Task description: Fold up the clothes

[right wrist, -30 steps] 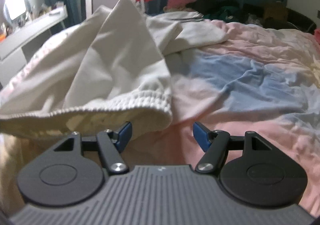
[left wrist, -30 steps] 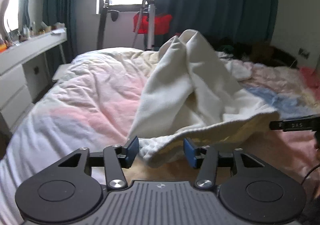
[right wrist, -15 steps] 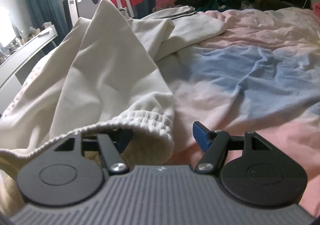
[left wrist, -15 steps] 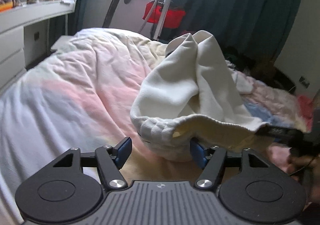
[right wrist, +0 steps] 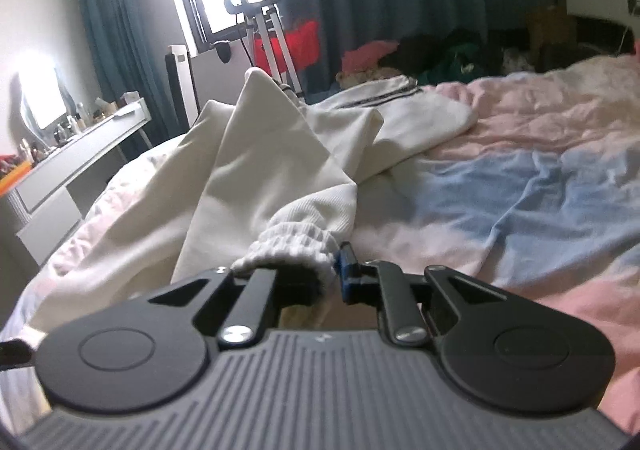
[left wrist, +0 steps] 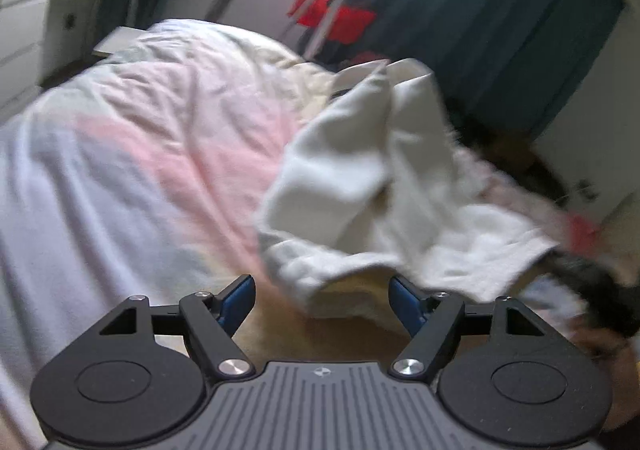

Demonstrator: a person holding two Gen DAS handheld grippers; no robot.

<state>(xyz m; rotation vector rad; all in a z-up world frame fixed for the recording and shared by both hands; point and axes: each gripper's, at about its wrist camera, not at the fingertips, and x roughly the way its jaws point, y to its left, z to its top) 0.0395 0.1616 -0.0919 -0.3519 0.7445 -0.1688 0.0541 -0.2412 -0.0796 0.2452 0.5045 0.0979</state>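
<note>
Left wrist view: the cream garment (left wrist: 360,177) lay heaped on the bed (left wrist: 152,137), its ribbed hem nearest the camera and lifted a little off the pink and pale quilt. The left tongs (left wrist: 322,296) stood wide, having just been opening further, with the thick hem edge lying between the blue pads (left wrist: 240,296) but not pressed by either. The frame was smeared, so finer detail of the fabric was hard to read. At the right edge a dark blurred shape (left wrist: 592,282) met the far end of the hem; it was probably the other tool, though I could not tell for certain.

Right wrist view: the garment (right wrist: 272,153) rose in a soft peak towards the window and spilled back over the quilt (right wrist: 540,177), with a striped band of it lying further off. The right tongs (right wrist: 332,270) had just been closing and were narrow, clamped on the gathered elastic hem (right wrist: 292,242), which bunched up thickly above the pads.

Handling, as a judgement: the cloth looked like a heavy knit or fleece, soft and limp, with no stiffness of its own. It would sag and drag wherever it was not supported, and it would not slip easily out of a firm pinch. Nothing about it looked fragile. The ribbed hem was the best place to take hold, being thick and easy to trap. With one corner already held, the left tongs would do well to close on the hem near its other end, so the edge could be stretched straight.
</note>
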